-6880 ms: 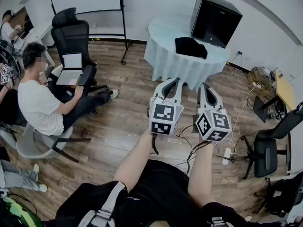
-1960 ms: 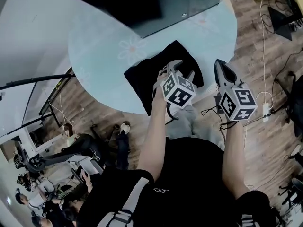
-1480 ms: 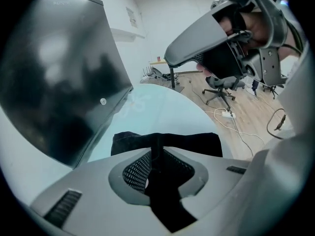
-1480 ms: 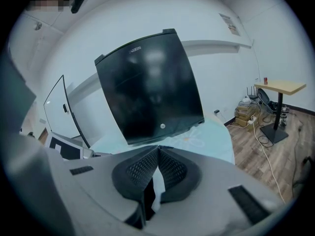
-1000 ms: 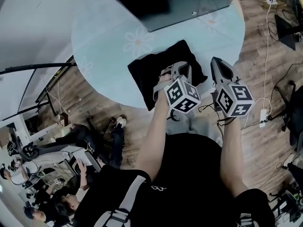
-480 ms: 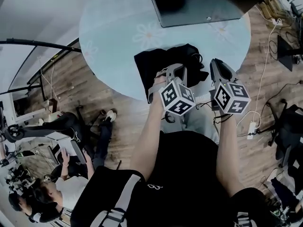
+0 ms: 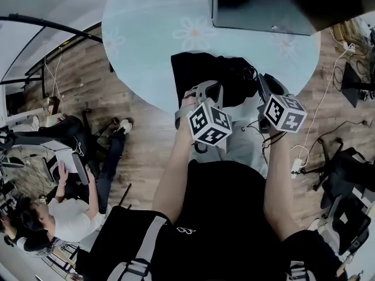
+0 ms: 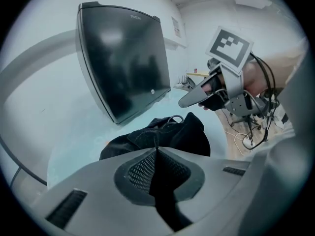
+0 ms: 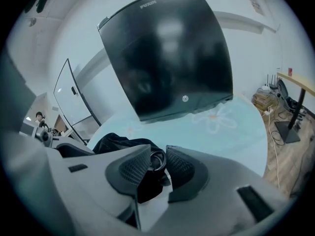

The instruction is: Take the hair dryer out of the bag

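Pale blue cloth covers the round table (image 7: 146, 51), and the black bag (image 7: 199, 75) lies near the edge by me, where both grippers can reach it. My left gripper (image 8: 156, 149) is pressed together on nothing, just above the bag. My right gripper (image 9: 158, 154) is opening around a dark ring (image 9: 156, 162) at the bag's mouth. I can't see the hair dryer, so I think it is inside.

Worktop (image 7: 146, 45): round, covered with a pale blue cloth.
Cloth pattern: white flower prints (image 7: 195, 33), one near the middle and one at 9 o'clock.
Black bag (image 7: 199, 75): lies crumpled at 6 o'clock, near the rim.
Black box (image 7: 258, 10): large, stands at 1 o'clock, apart from the bag.
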